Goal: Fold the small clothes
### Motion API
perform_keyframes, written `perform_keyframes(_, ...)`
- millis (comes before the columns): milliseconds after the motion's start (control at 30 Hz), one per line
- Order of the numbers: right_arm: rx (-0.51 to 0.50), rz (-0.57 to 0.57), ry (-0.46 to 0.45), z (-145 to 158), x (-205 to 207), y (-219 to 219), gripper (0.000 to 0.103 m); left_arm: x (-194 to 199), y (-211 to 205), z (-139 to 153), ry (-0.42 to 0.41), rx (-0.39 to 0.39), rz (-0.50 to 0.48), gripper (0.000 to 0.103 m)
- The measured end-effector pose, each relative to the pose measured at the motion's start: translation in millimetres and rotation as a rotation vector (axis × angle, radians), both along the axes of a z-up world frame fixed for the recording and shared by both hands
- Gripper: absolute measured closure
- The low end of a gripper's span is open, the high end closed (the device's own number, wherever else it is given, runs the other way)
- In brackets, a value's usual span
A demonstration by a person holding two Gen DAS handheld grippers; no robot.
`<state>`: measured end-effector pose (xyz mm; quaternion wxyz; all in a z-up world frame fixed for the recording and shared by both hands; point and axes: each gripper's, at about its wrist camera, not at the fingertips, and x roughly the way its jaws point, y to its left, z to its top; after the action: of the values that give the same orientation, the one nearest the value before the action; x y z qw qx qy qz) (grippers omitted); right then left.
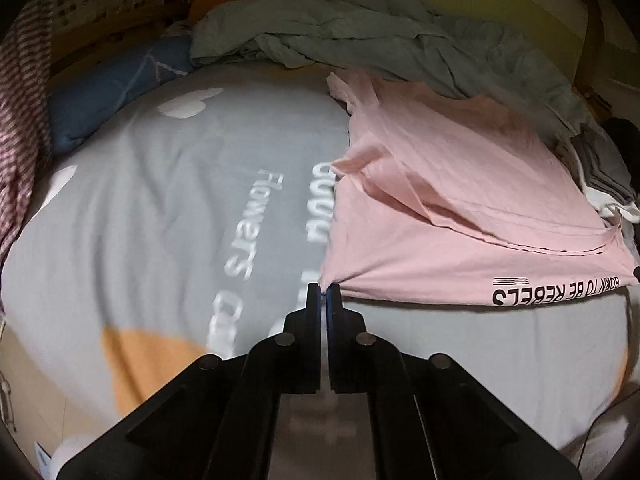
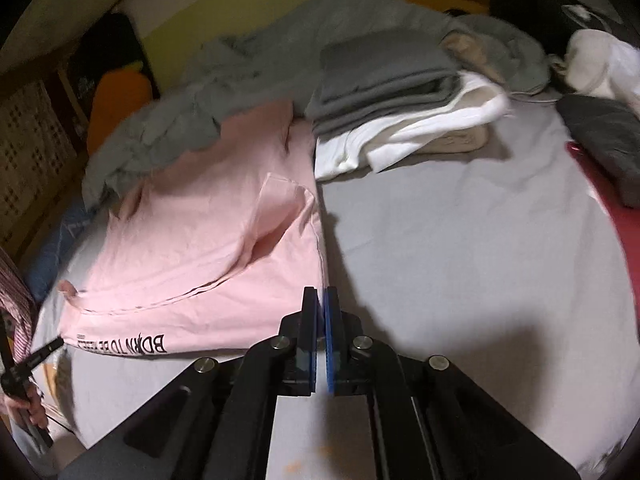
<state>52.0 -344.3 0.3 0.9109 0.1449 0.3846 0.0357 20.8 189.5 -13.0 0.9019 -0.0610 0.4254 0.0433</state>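
A pink T-shirt [image 1: 452, 204] with black lettering along its hem lies partly folded on the grey bed cover [image 1: 152, 208]. My left gripper [image 1: 323, 289] is shut on the shirt's near left hem corner. In the right wrist view the same pink T-shirt [image 2: 200, 248] lies left of centre, and my right gripper [image 2: 321, 294] is shut on its near right corner. The left gripper [image 2: 56, 345] shows at the shirt's far corner there, held by a hand.
A stack of folded grey and white clothes [image 2: 392, 104] sits behind the shirt. A rumpled grey-green sheet [image 1: 360, 36] lies at the back. A blue pillow [image 1: 108, 92], an orange cushion [image 2: 116, 104], a dark grey garment [image 2: 604, 140] and a white garment [image 2: 604, 64] lie around.
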Motion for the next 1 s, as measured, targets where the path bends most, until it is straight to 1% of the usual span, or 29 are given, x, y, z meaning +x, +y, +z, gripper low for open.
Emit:
perform_keyframes(33, 0.000, 0.000, -0.001, 1.7, -11.2, -0.4, 0.101, -7.3, 0.1, 0.0, 0.005, 0.008, -0.005, 0.101)
perform_keyframes(100, -0.035, -0.008, 0.010, 2.2, -30.0, 0.4, 0.101, -20.1, -3.6, 0.5, 0.014, 0.043, -0.019, 0.101)
perform_keyframes(200, -0.051, -0.020, 0.074, -7.8, -55.1, 0.5, 0.101, -37.6, -12.8, -6.6, 0.056, 0.120, -0.051, 0.101)
perform_keyframes(267, -0.073, -0.025, 0.104, -17.5, -66.1, -1.5, 0.101, -39.5, -21.5, -20.3, 0.105, 0.225, -0.062, 0.100)
perform_keyframes(300, -0.090, -0.024, 0.126, -24.0, -69.1, 0.5, 0.101, -37.1, -24.0, -26.3, 0.122, 0.295, -0.044, 0.098)
perform_keyframes(333, -0.098, -0.026, 0.141, -28.4, -69.5, 2.2, 0.101, -37.4, -25.7, -27.9, 0.120, 0.345, -0.029, 0.098)
perform_keyframes(367, -0.109, -0.028, 0.143, -29.5, -70.4, 3.1, 0.101, -39.3, -25.2, -24.2, 0.106, 0.331, -0.034, 0.098)
perform_keyframes(400, -0.130, -0.032, 0.138, -25.2, -68.6, 4.5, 0.101, -42.6, -23.1, -16.1, 0.080, 0.273, -0.046, 0.098)
perform_keyframes(467, -0.126, -0.041, 0.116, -14.0, -66.6, 3.4, 0.100, -46.3, -20.6, 2.0, 0.027, 0.181, -0.060, 0.098)
perform_keyframes(500, -0.122, -0.042, 0.085, -4.7, -67.5, 3.0, 0.100, -47.2, -22.2, 12.7, -0.006, 0.166, -0.064, 0.095)
perform_keyframes(533, -0.123, -0.037, 0.051, 4.5, -68.4, 3.6, 0.100, -45.5, -25.5, 21.0, -0.031, 0.170, -0.069, 0.090)
perform_keyframes(600, -0.128, -0.009, 0.020, 14.8, -69.0, 7.4, 0.098, -38.1, -36.3, 36.6, -0.086, 0.179, -0.108, 0.084)
perform_keyframes(633, -0.129, 0.019, 0.018, 18.5, -66.2, 10.8, 0.098, -32.7, -42.5, 40.1, -0.094, 0.173, -0.130, 0.084)
perform_keyframes(733, -0.101, 0.119, 0.058, 17.8, -52.9, 29.0, 0.098, -9.7, -58.4, 36.8, -0.067, 0.121, -0.191, 0.084)
perform_keyframes(800, -0.069, 0.196, 0.109, 11.0, -41.4, 46.8, 0.098, 4.0, -69.9, 25.5, -0.030, 0.106, -0.212, 0.084)
perform_keyframes(833, -0.069, 0.213, 0.119, 8.4, -39.2, 51.2, 0.098, 10.3, -75.4, 16.1, -0.006, 0.104, -0.220, 0.084)
perform_keyframes(867, -0.088, 0.227, 0.133, 5.1, -36.3, 59.2, 0.098, 15.3, -79.5, 8.2, 0.015, 0.098, -0.229, 0.084)
perform_keyframes(933, -0.170, 0.227, 0.173, -7.0, -29.4, 72.0, 0.098, 21.4, -88.1, -8.7, 0.070, 0.095, -0.238, 0.084)
perform_keyframes(967, -0.194, 0.223, 0.198, -13.9, -25.3, 75.1, 0.098, 26.1, -88.4, -14.8, 0.089, 0.097, -0.236, 0.084)
perform_keyframes(1000, -0.192, 0.218, 0.224, -21.6, -19.9, 75.3, 0.098, 26.8, -89.9, -19.5, 0.096, 0.100, -0.235, 0.084)
